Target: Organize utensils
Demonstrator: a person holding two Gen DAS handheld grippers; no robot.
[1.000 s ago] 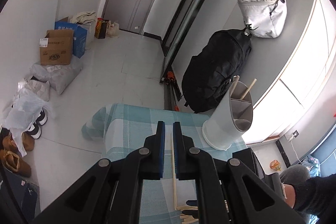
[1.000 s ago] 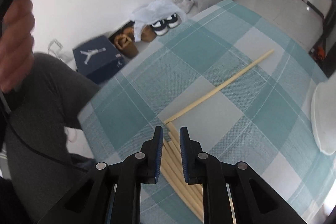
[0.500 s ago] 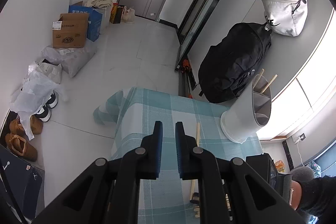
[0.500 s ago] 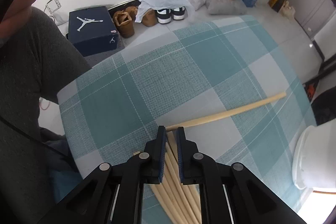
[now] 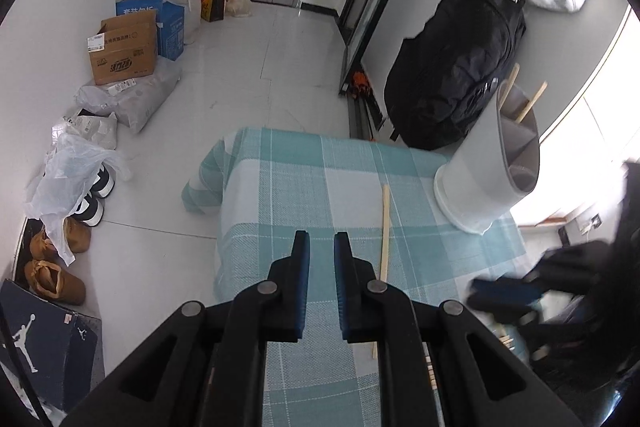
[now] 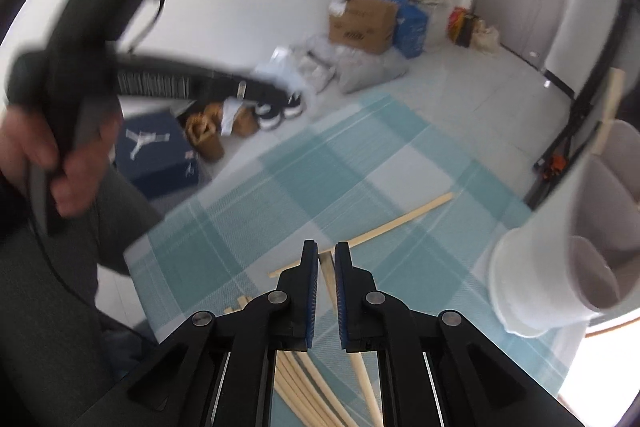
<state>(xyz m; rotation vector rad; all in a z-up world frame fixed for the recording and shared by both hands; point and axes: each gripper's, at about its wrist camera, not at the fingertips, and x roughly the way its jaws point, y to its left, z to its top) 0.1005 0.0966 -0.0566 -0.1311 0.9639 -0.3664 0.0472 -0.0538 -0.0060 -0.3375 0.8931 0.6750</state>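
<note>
Here the right tool (image 6: 326, 259) grips one chopstick (image 6: 329, 277): light, stiff, slippery, best held mid-shaft; the left tool (image 5: 321, 247) stands released, empty.

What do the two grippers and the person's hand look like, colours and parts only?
Both the left gripper and the right gripper are black plastic, with angular linkage arms, round silver pivot pins and blue pads on the inner faces of the fingers. In the right wrist view the bare hand grips a blurred dark grey handle.
</note>
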